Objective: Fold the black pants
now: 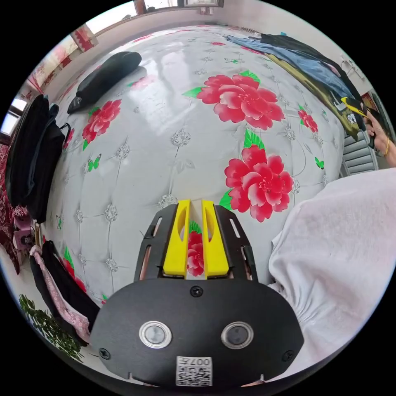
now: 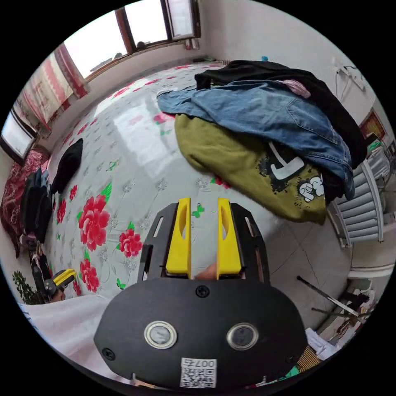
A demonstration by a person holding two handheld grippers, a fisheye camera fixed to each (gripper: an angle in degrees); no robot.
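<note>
Black pants [image 2: 284, 78] crown the edge pile; both grippers [image 1: 195, 203] [image 2: 203, 201] empty, slightly parted.

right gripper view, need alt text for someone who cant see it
The right gripper, jaws slightly apart and empty, hovers over a white flowered bed cover. Beyond it lies a clothes pile: an olive sweatshirt under blue jeans and a black garment.
</note>
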